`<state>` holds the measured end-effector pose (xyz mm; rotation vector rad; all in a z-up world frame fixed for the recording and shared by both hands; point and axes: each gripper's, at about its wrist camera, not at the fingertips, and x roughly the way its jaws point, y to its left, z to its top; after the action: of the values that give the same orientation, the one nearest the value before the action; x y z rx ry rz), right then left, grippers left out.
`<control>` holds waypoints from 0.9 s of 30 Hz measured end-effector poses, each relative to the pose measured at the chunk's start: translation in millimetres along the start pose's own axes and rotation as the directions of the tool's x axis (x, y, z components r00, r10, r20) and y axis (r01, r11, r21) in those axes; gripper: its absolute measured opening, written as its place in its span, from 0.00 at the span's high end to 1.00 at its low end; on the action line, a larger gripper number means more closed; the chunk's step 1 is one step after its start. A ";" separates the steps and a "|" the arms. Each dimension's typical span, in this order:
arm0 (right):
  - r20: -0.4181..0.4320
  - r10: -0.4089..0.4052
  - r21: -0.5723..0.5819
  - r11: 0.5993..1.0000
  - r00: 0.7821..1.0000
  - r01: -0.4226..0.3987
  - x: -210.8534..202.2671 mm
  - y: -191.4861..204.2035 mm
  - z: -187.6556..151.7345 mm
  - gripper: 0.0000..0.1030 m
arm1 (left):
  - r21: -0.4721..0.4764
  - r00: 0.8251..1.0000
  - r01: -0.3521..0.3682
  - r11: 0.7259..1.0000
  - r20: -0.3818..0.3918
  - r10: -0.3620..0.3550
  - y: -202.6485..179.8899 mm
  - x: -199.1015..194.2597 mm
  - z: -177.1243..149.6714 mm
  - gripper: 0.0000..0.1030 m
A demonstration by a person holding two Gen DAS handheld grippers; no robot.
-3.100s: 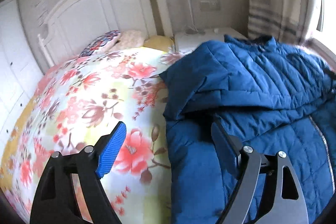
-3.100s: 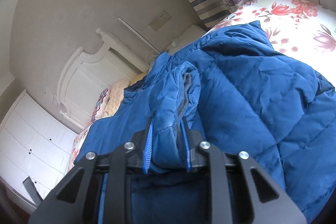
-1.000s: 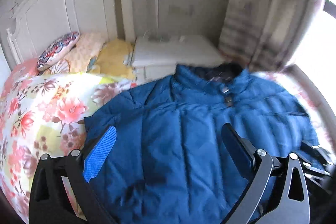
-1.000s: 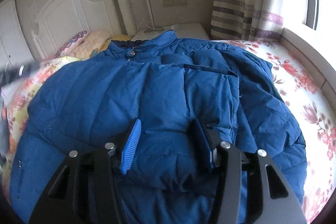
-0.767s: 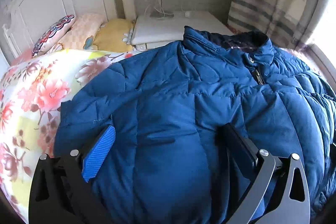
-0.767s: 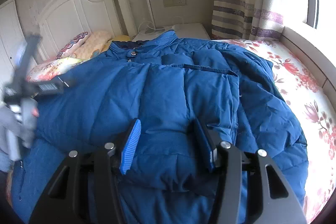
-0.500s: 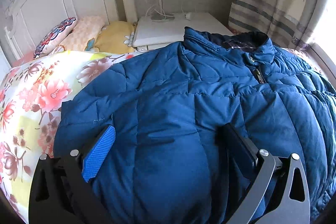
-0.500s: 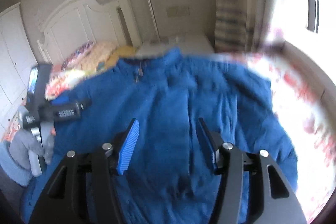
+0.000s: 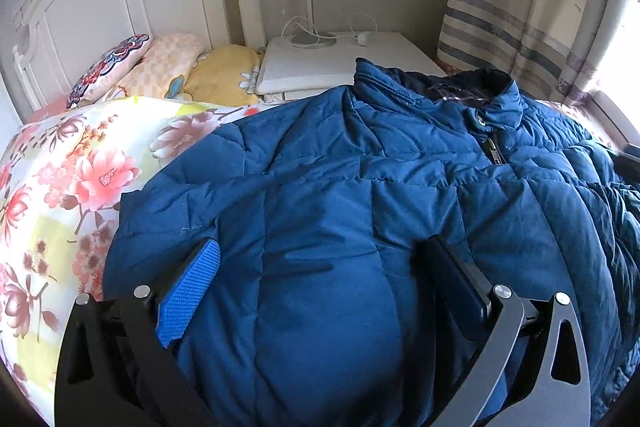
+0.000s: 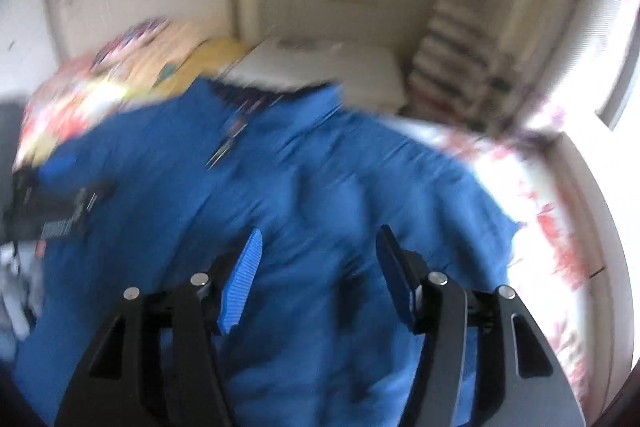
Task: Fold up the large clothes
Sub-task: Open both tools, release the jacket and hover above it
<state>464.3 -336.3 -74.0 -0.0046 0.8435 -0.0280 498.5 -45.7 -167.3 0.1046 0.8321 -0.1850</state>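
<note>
**Now: blue jacket flat on the bed, both claws over it**

From the left wrist I see the blue jacket spread across the floral bedspread, collar toward the white nightstand, pillows against the headboard. My left claw stands wide, its pads sunk against the puffy fabric without pinching it.

From the right wrist everything blurs. My right claw has just been opening; its jaws sit half apart above the jacket, nothing held between them.
</note>
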 end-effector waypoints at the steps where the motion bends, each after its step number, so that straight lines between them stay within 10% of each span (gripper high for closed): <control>1: -0.005 -0.009 0.035 0.999 1.000 0.009 6.1 -11.3 7.1 0.40 | -0.001 1.000 0.000 1.000 0.000 0.000 0.1 -0.1 -0.3 0.04; 6: -0.165 0.020 0.121 0.993 0.986 0.000 59.3 -44.5 7.9 0.39 | -0.005 1.000 -0.010 1.000 0.009 0.010 -0.2 -0.7 -0.9 0.04; 27: -0.199 -0.033 0.098 0.994 0.979 0.054 88.2 -80.8 61.0 0.32 | -0.038 1.000 0.016 0.999 0.007 -0.016 6.5 1.8 -1.3 0.04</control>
<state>566.6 -419.8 -98.1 0.0782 1.0394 -0.1150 500.1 -39.3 -169.4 0.0616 0.8292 -0.1848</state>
